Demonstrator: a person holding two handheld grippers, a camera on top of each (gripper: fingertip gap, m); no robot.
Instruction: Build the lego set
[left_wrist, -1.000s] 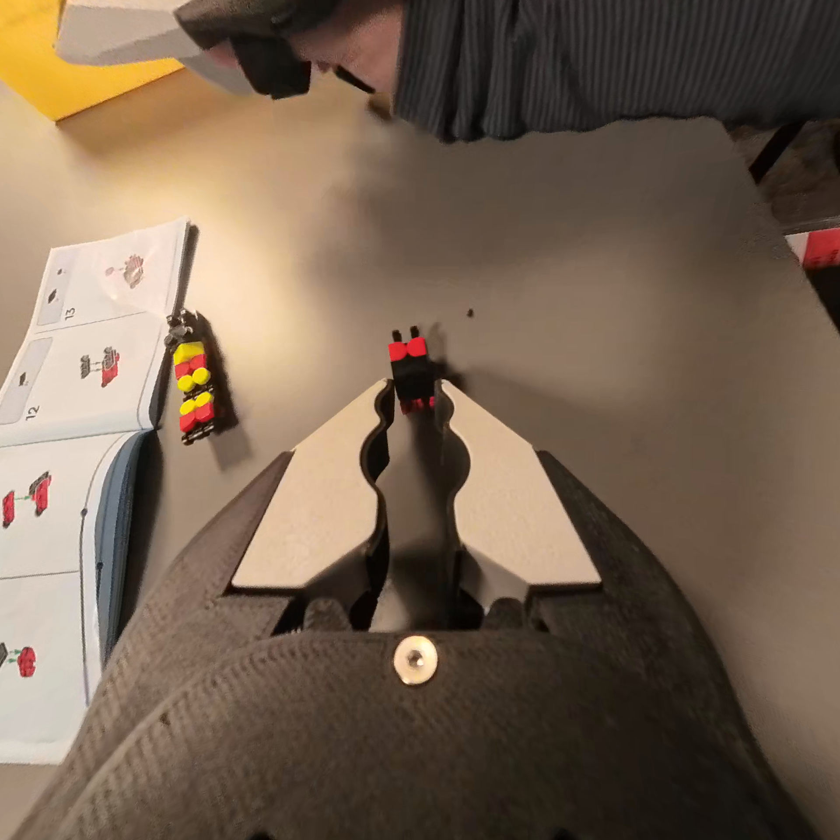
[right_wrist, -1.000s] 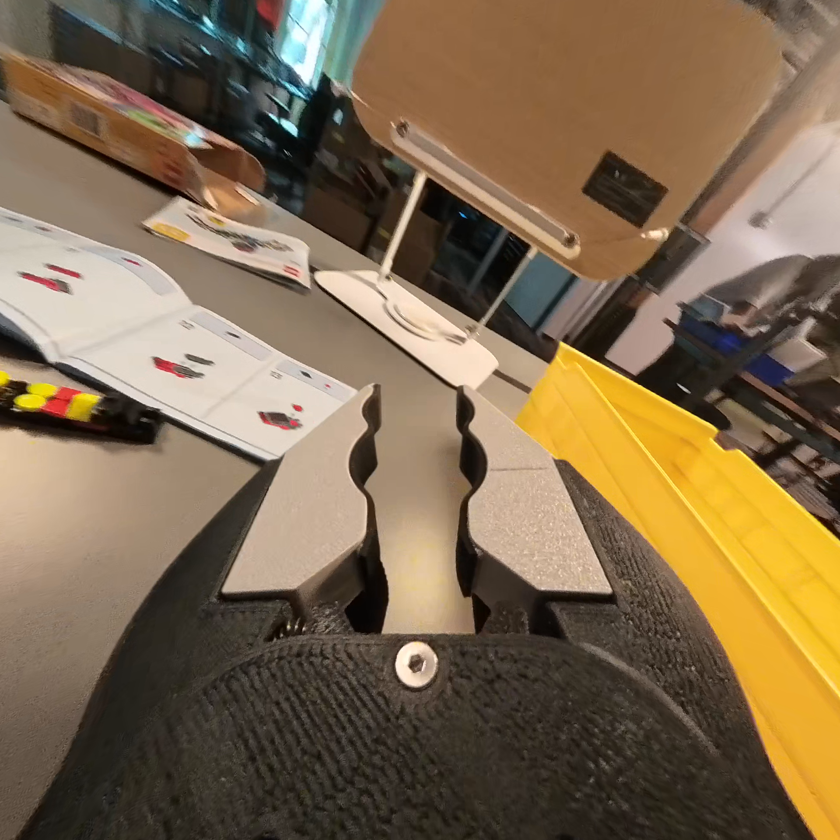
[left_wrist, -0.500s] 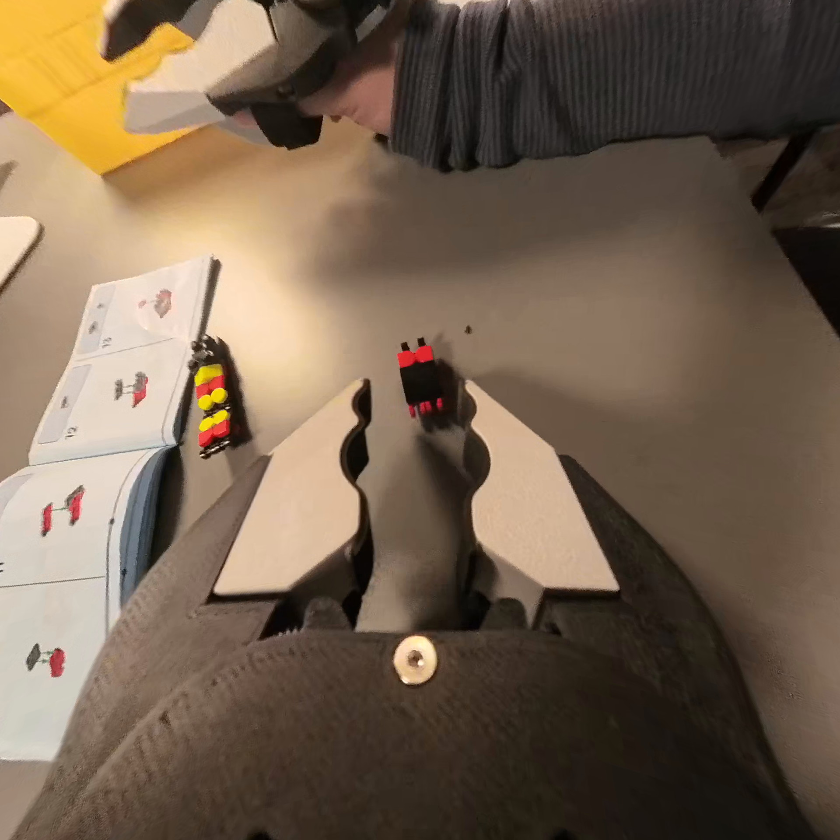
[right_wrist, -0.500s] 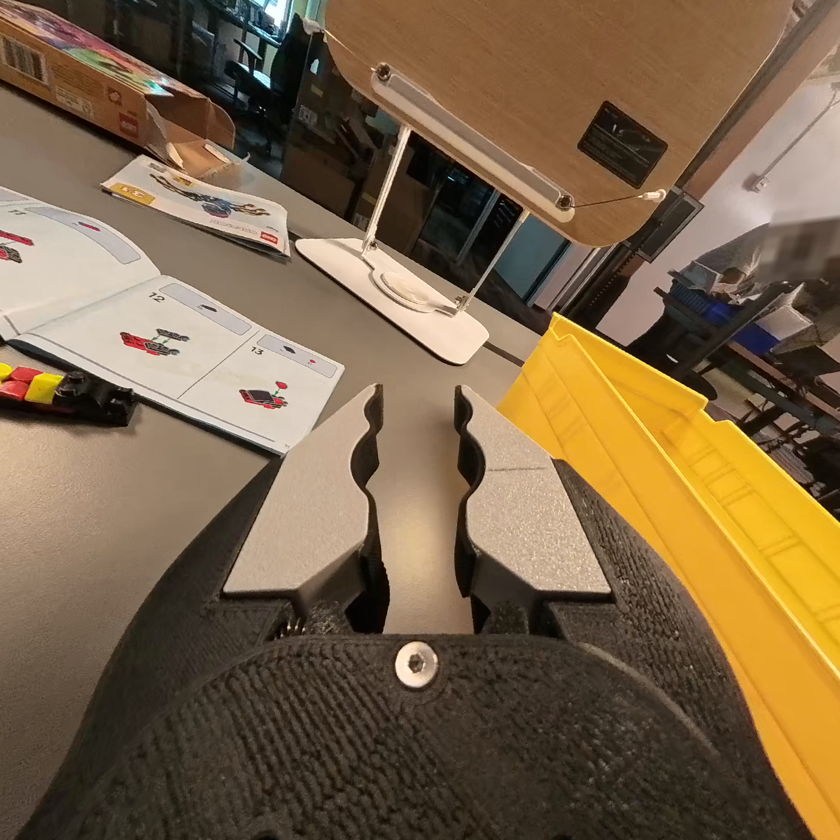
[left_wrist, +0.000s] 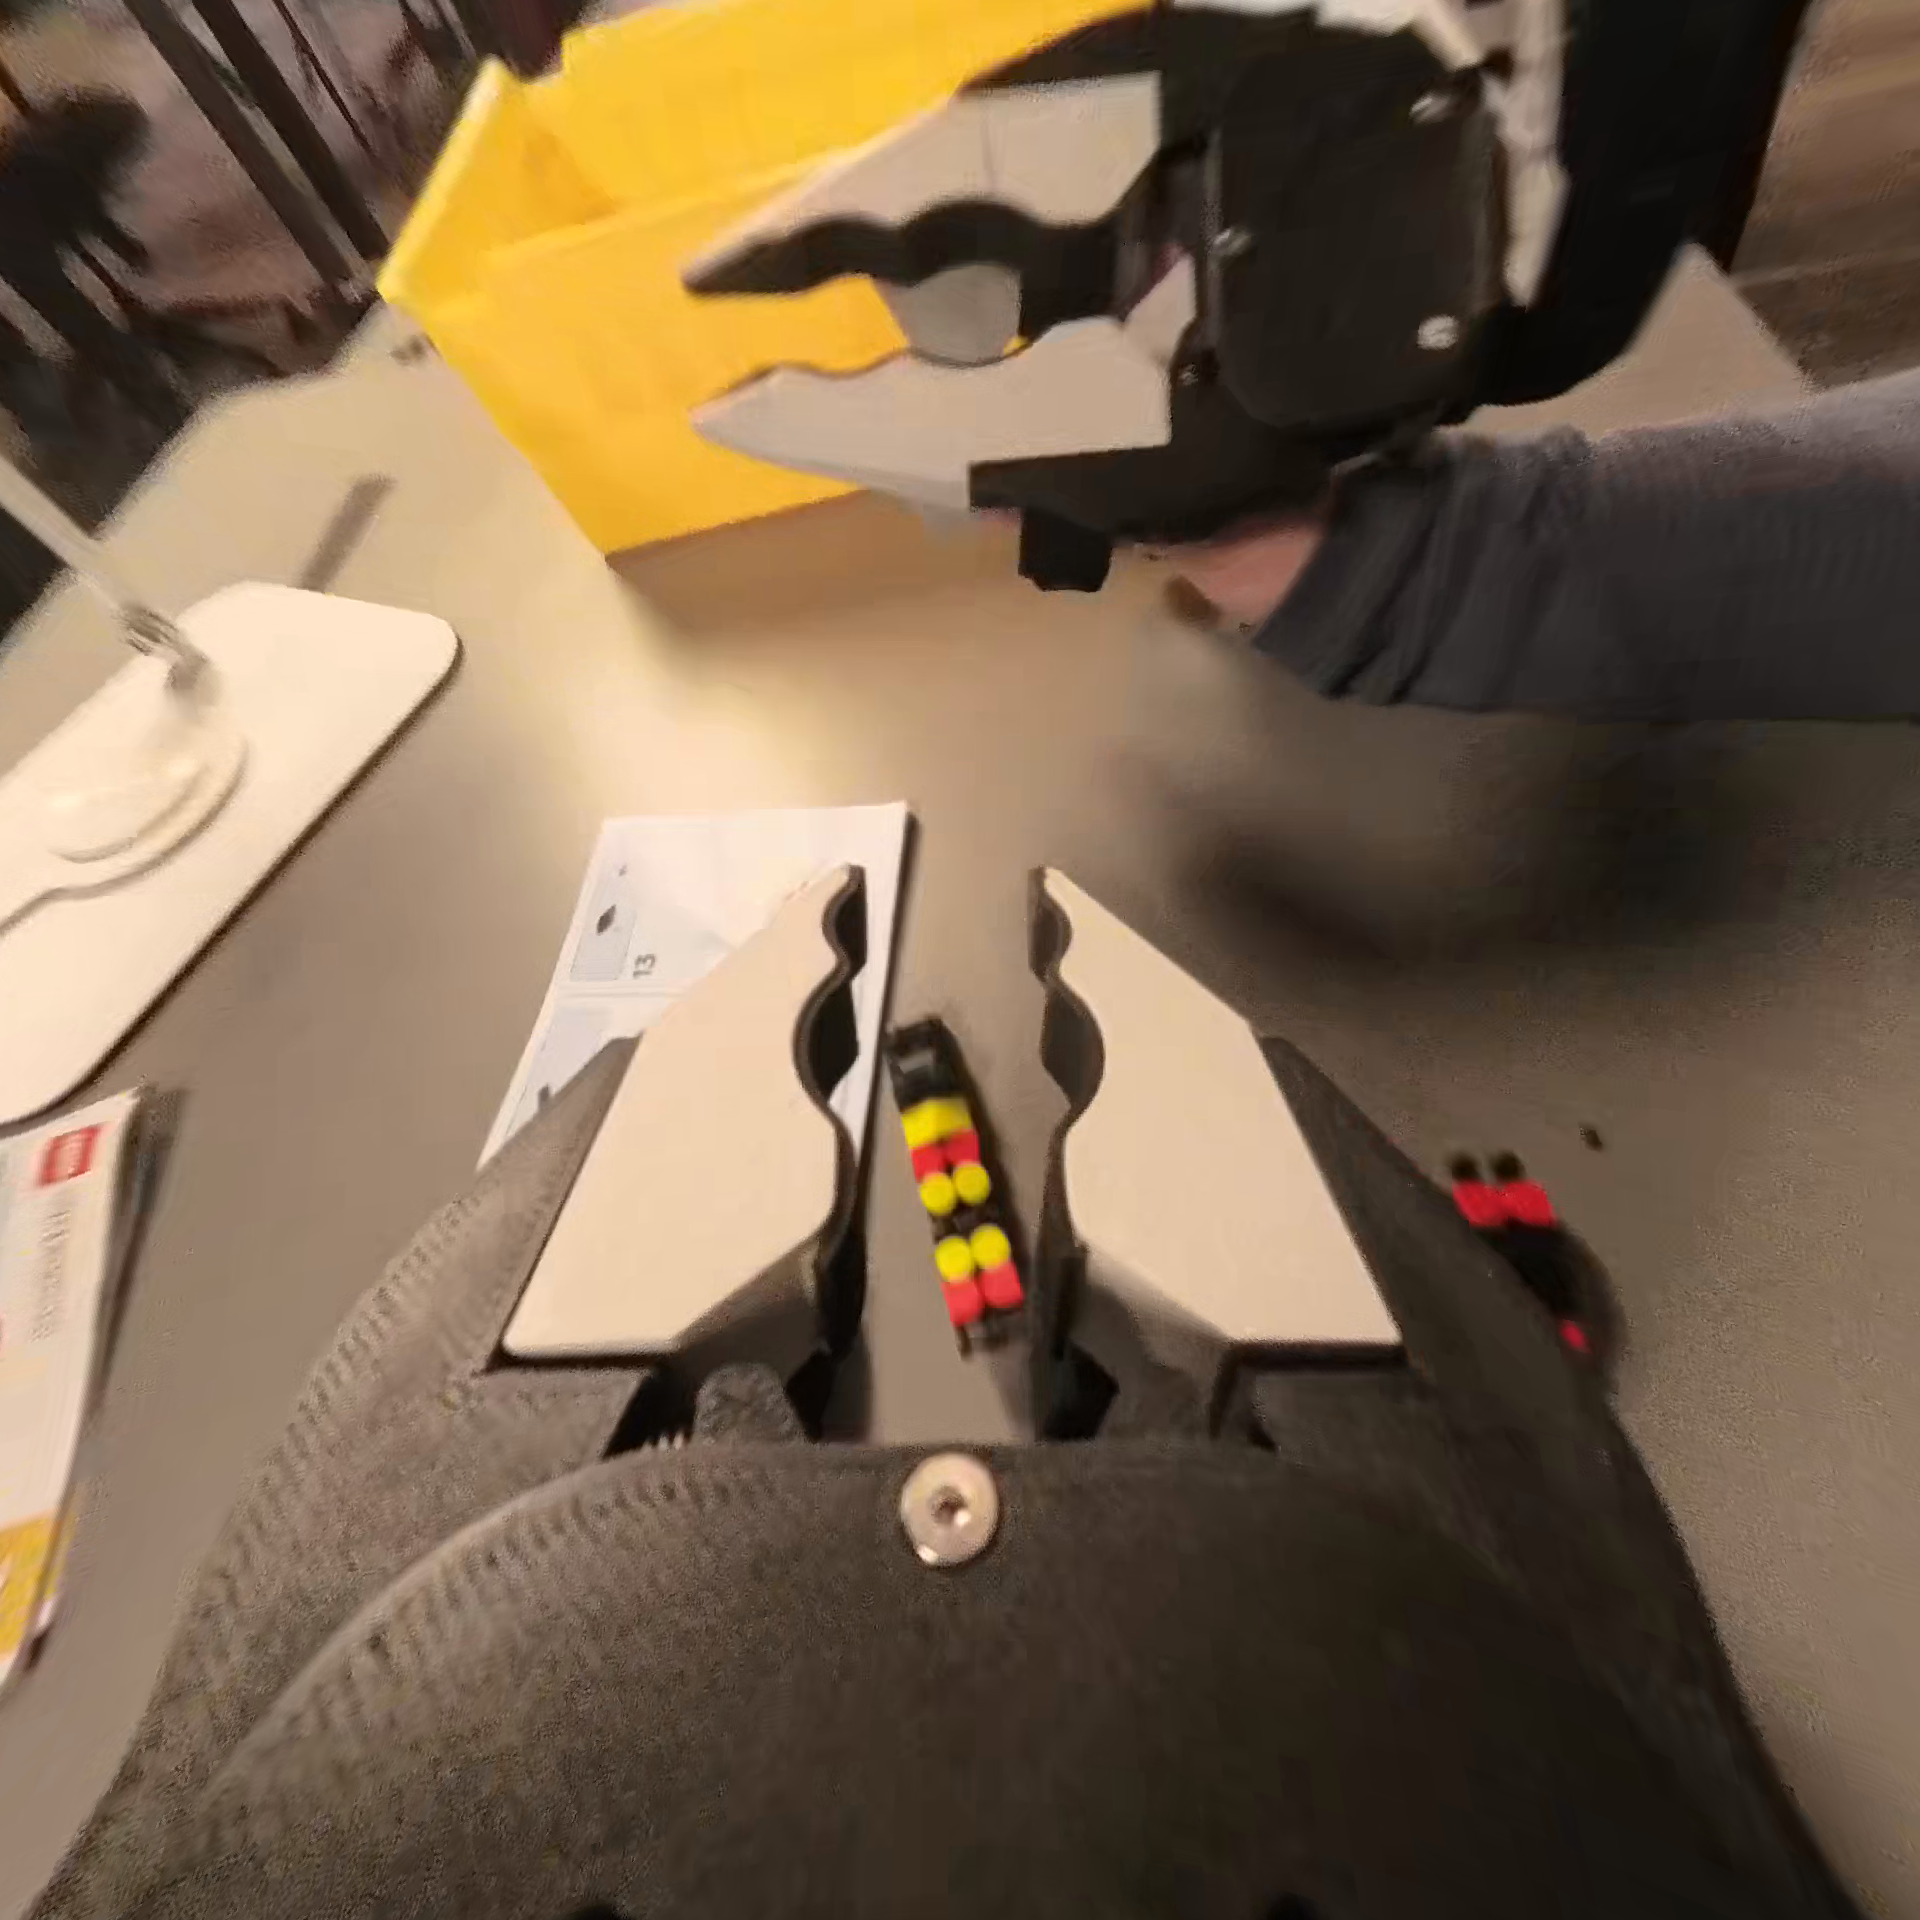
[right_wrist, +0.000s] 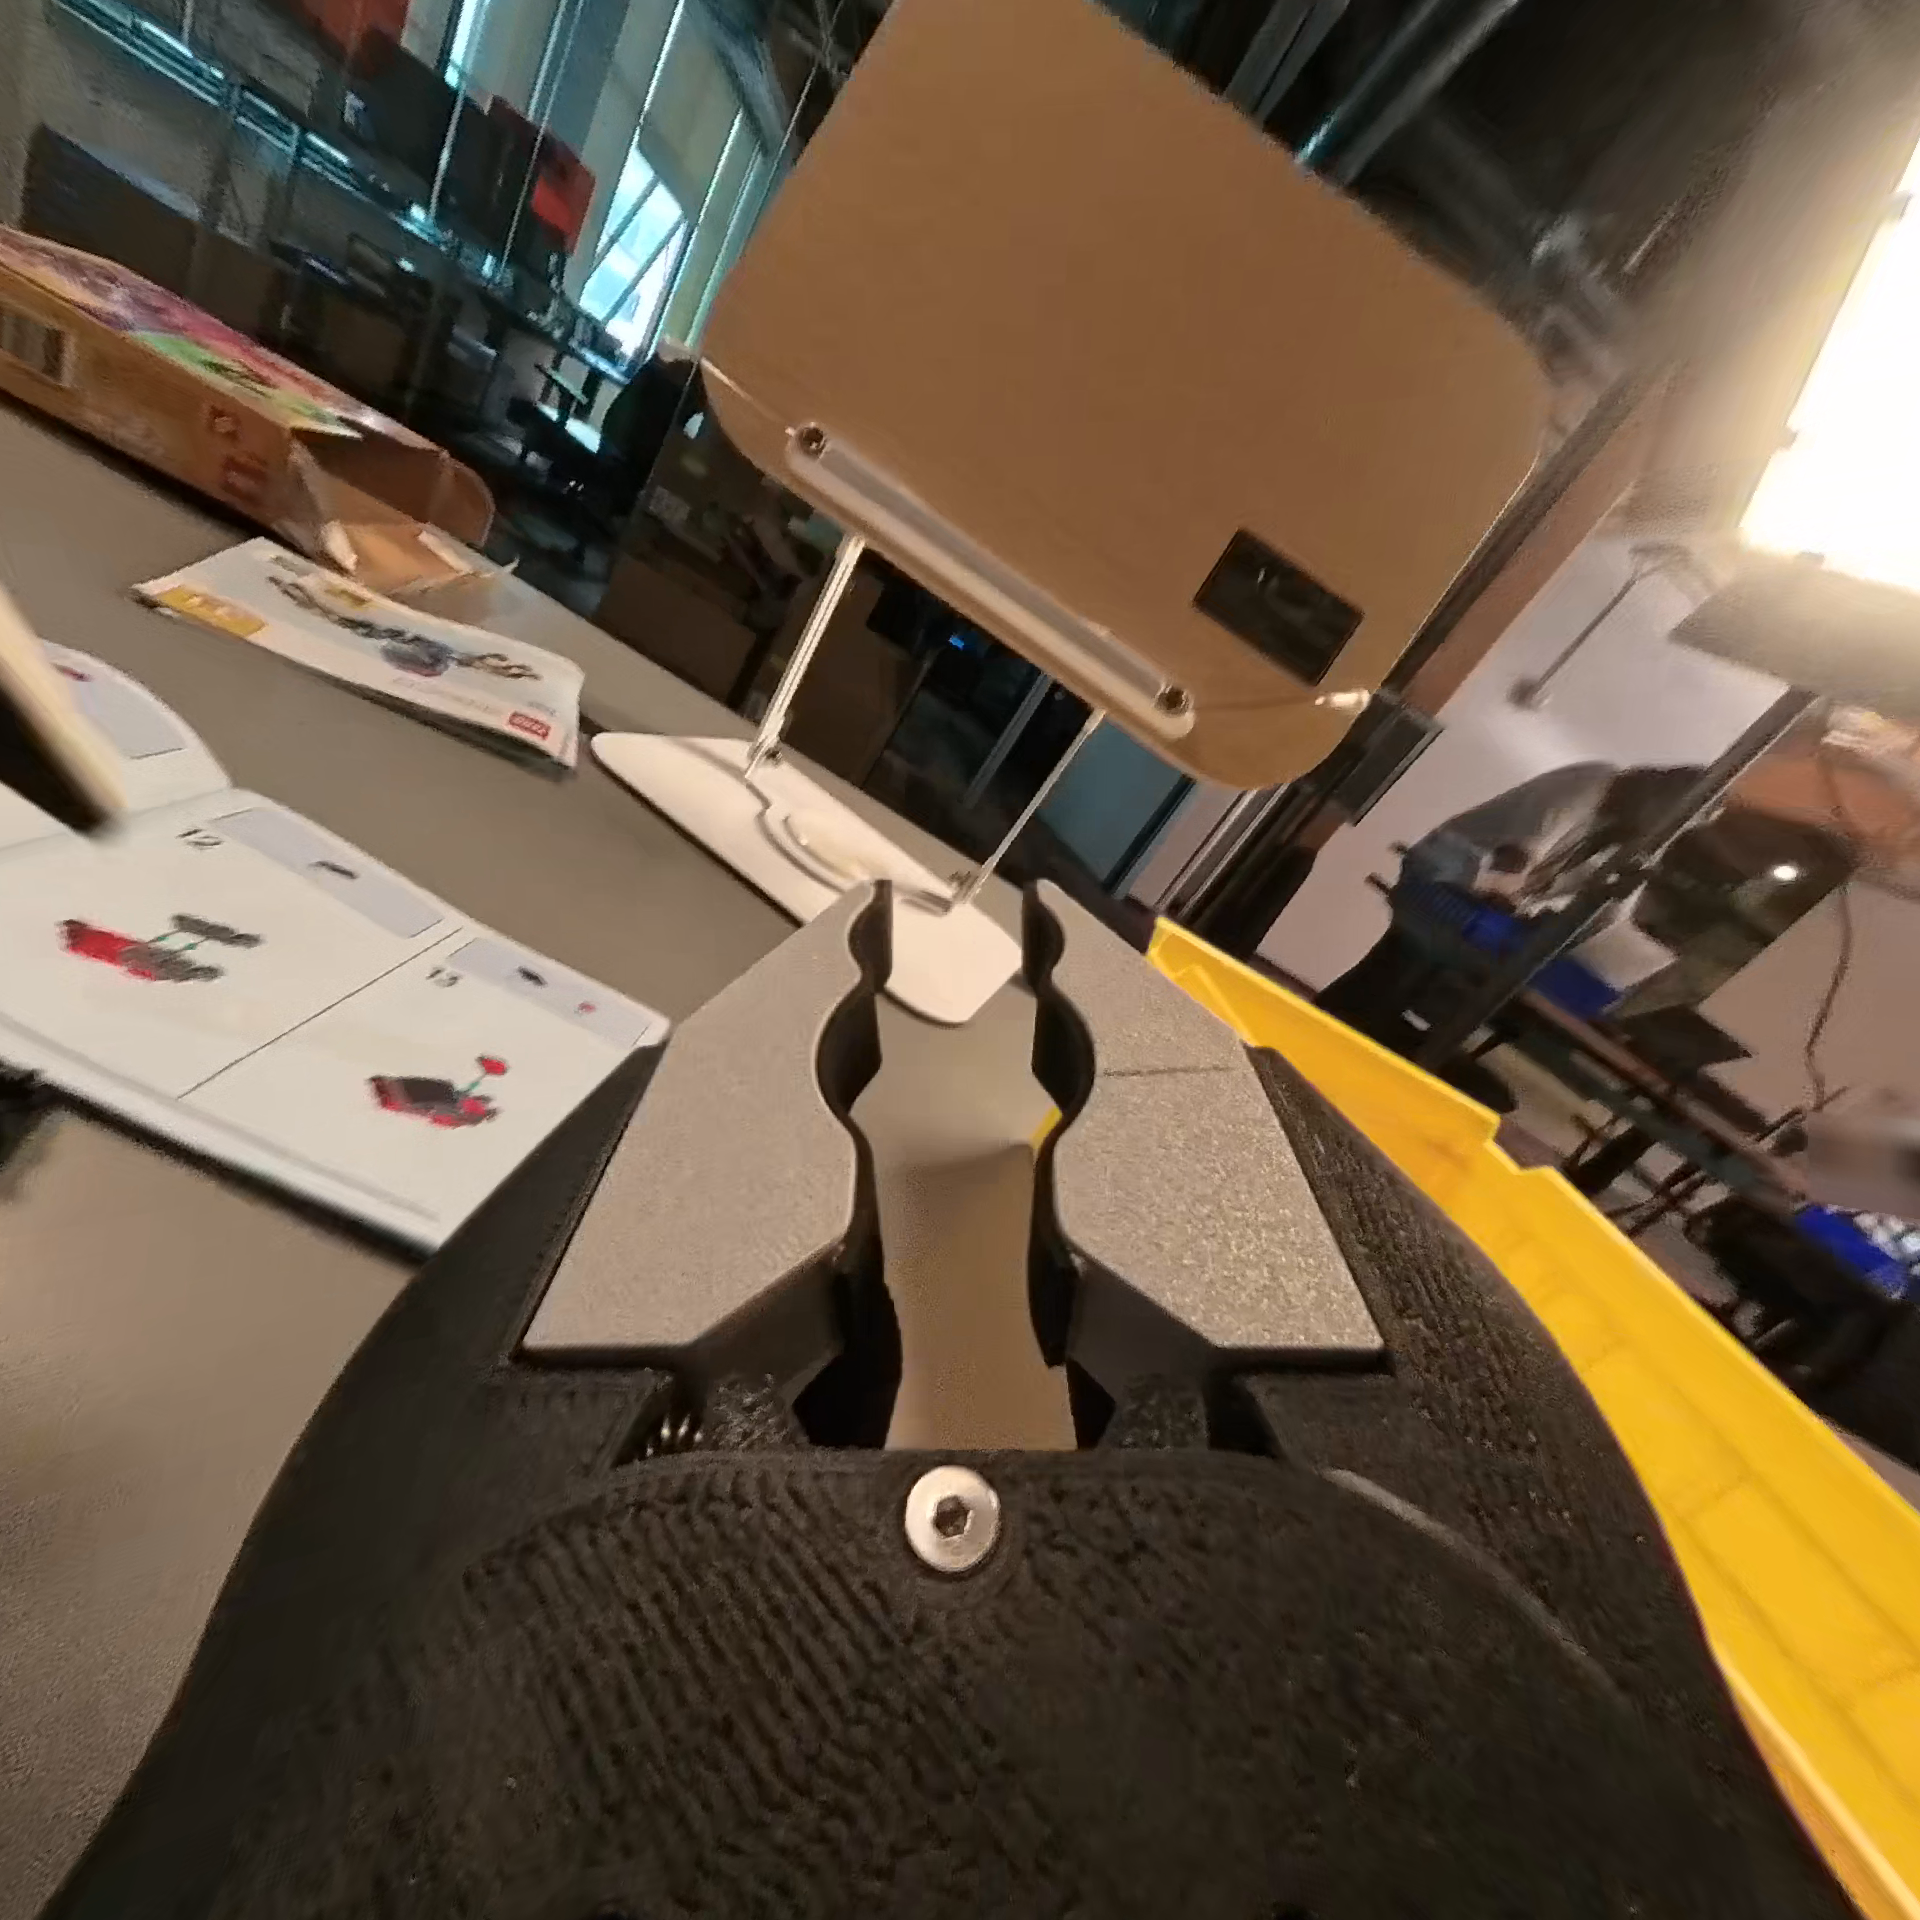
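Observation:
A long black lego piece with yellow and red studs (left_wrist: 961, 1195) lies on the grey table, seen in the gap between my left gripper's fingers. My left gripper (left_wrist: 945, 904) is open and empty, held above that piece. A small black and red lego piece (left_wrist: 1517, 1247) lies on the table to the right of it. My right gripper (right_wrist: 956, 904) is open and empty, held above the table beside the yellow bin (right_wrist: 1558, 1299). It also shows in the left wrist view (left_wrist: 727, 343), raised at the top.
An open instruction booklet (right_wrist: 312, 987) lies beside the long piece, also in the left wrist view (left_wrist: 727, 914). A second booklet (right_wrist: 395, 644), a cardboard box (right_wrist: 187, 405) and a wooden panel on a white stand base (right_wrist: 810, 831) sit farther off. A sleeved arm (left_wrist: 1610, 582) reaches in from the right.
My left gripper let go of the black and red piece, opened wider and swung left over the long studded piece. My right gripper rose and turned a little.

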